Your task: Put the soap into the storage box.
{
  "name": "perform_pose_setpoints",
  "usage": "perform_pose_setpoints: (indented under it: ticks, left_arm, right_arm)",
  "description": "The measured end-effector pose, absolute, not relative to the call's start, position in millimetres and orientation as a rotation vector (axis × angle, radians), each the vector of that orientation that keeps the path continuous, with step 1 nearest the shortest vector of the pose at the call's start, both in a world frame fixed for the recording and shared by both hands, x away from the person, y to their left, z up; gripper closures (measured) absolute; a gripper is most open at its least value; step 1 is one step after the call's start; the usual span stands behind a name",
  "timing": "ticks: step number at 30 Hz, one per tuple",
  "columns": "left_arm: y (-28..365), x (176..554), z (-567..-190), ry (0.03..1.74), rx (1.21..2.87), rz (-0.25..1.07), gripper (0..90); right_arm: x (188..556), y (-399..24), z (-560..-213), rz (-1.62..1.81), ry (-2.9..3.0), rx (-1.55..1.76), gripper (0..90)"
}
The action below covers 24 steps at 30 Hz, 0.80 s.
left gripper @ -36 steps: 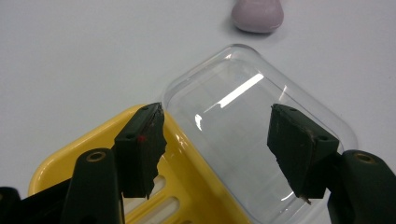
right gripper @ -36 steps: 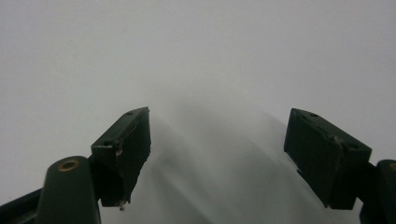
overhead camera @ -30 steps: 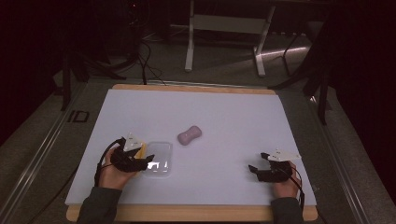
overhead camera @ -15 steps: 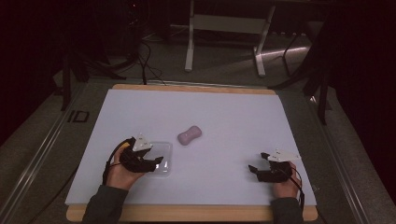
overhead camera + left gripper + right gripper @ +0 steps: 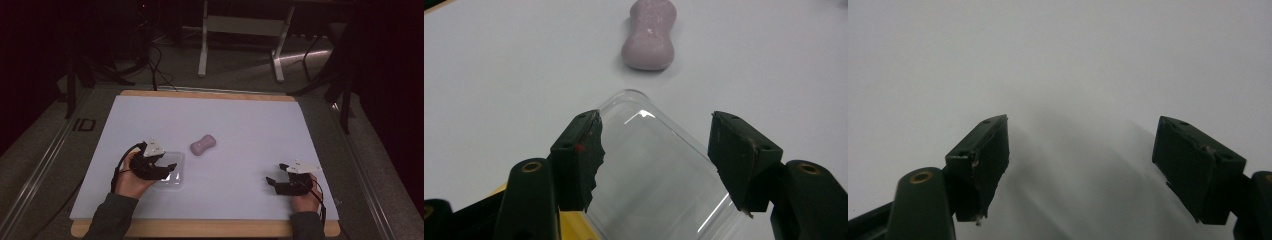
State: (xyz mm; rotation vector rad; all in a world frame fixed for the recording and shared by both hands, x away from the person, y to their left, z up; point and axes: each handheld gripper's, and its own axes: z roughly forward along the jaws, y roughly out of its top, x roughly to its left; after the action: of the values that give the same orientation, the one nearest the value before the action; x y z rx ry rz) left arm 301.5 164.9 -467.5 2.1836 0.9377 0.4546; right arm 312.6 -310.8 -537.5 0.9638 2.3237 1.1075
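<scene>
While the left gripper [image 5: 167, 167] is hanging at the near left of the white table [image 5: 250, 125], its jaws are standing spread on either side of a clear, rounded-corner plastic dish [image 5: 659, 175] (a soap-dish sort of tray, by its look), and they are not pressing on it: in the left gripper view the left pad is sitting at or just over the dish's edge, while the right pad is standing just clear of the far edge. The jaws have been narrowing only slightly, so the dish is lying between them, not pinched.

Over at the near right, the right gripper [image 5: 272, 181] is resting well apart from everything, its jaws spread wide over bare table.

Just beyond the dish, straight ahead of the left gripper, a pale mauve, peanut-shaped bar of soap [image 5: 649, 35] is lying flat, its long axis running nearly along the gripper's line of reach. The left hand [image 5: 131, 175] is plainly the nearer one, so any reach for the soap or the dish probably falls to it.

From above, the dish [image 5: 172, 172] is showing as a faint glint beside the soap [image 5: 203, 145]; the left gripper view is giving its outline and the gaps at the pads.
</scene>
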Motion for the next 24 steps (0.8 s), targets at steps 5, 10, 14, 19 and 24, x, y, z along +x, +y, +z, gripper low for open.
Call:
perform_pose_setpoints:
  ticks: [5,10,14,19,24]
  left_arm:
    - [163,304,-464,0.931,2.178,0.444,38.6]
    - [161,307,-463,0.929,2.188,0.443,38.7]
    - [160,308,-462,0.92,2.196,0.443,38.5]
    - [157,311,-460,0.909,2.198,0.45,38.1]
    - [154,314,-457,0.899,2.205,0.451,38.0]
  right_arm:
    - [312,-311,-537,1.109,2.323,0.964,22.4]
    - [312,-311,-538,1.107,2.324,0.964,22.4]
    - [312,-311,-537,1.107,2.324,0.964,22.4]
    - [312,-311,-537,1.107,2.322,0.964,22.4]
    - [312,-312,-537,1.113,2.316,0.973,22.4]
